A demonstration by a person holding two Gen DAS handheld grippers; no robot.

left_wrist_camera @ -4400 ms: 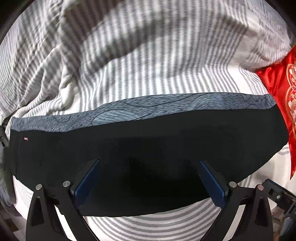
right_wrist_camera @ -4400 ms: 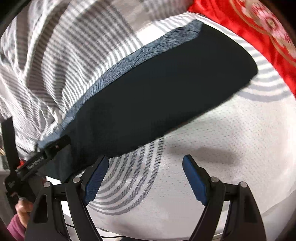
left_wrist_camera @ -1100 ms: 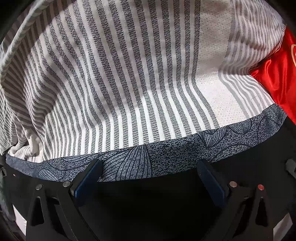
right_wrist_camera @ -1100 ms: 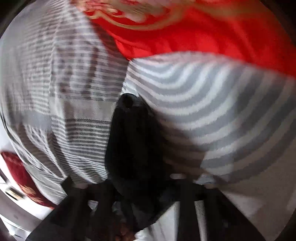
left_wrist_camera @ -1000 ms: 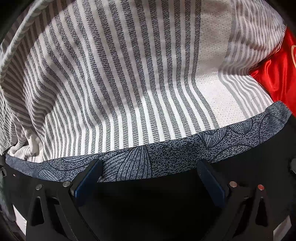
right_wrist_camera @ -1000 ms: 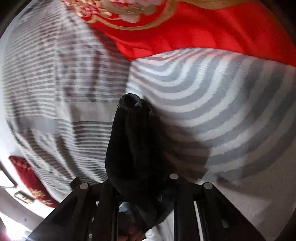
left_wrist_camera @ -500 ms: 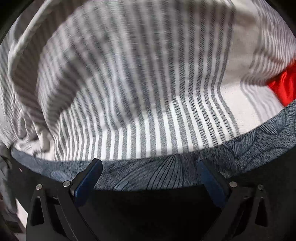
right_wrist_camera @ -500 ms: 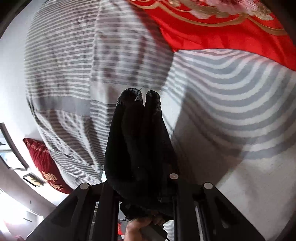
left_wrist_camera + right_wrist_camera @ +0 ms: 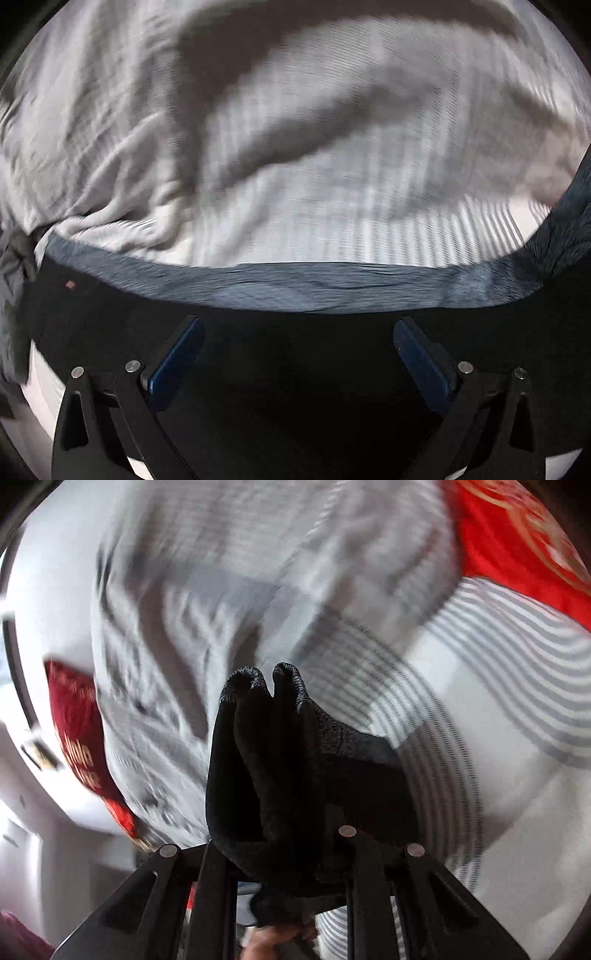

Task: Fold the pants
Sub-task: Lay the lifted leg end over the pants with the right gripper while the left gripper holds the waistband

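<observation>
Gripping a bunched wad of the dark pants, the right gripper had its two black fingers drawn in close, clenched on the cloth, so that two rounded folds of it stuck up beyond the tips. That view was smeared, but behind the bundle I could make out the grey-and-white striped bedding, a bright red cushion with gold pattern at the far right, and a darker red pillow with pale lettering off to the left. A bit of a hand showed at the near edge, under the gripper.

Seen from the left wrist, the left gripper stood with its jaws released, the blue pads well apart and nothing pinched between them. It hung over the black body of the pants, which stretched across the near part of the bed from left to right. Their blue-grey patterned band ran along the far edge and rose at the right. A small reddish tag sat on the black cloth at the left. Beyond lay the rumpled bedding, blurred.
</observation>
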